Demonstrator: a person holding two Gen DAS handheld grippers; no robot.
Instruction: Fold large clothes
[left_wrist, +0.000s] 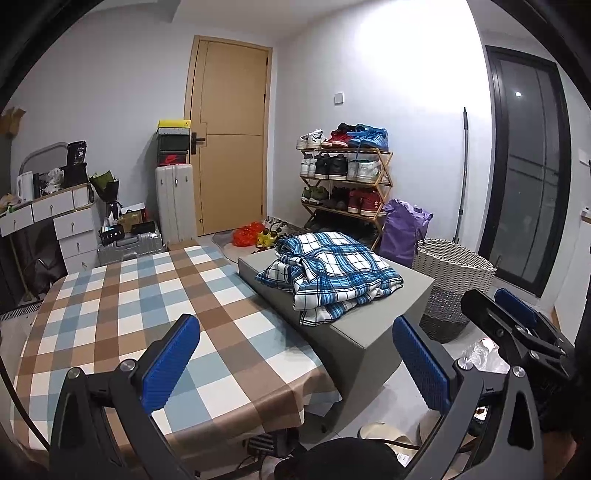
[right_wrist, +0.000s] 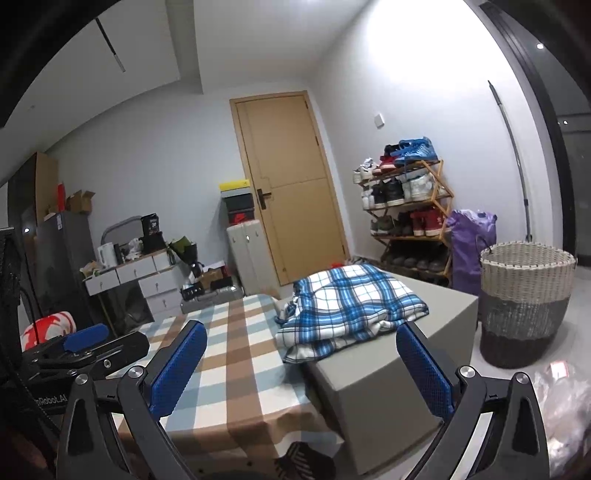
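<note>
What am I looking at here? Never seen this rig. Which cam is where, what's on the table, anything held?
There is no robot arm. A person holds a hand-held tool with two blue-padded fingers in each hand, and each tool carries a fisheye camera looking forward along its fingers.

The left wrist view shows the left tongs at the bottom, with the right tool poking in at the far right. The right wrist view shows the right tongs, with the left tool at the lower left.

Ahead is a table with a checked tablecloth, bare on top. Beside it stands a grey box, and on that lies a crumpled blue plaid garment, the thing to be folded. A wicker basket stands on the floor further right.

Both tongs are open and hold nothing.
</note>
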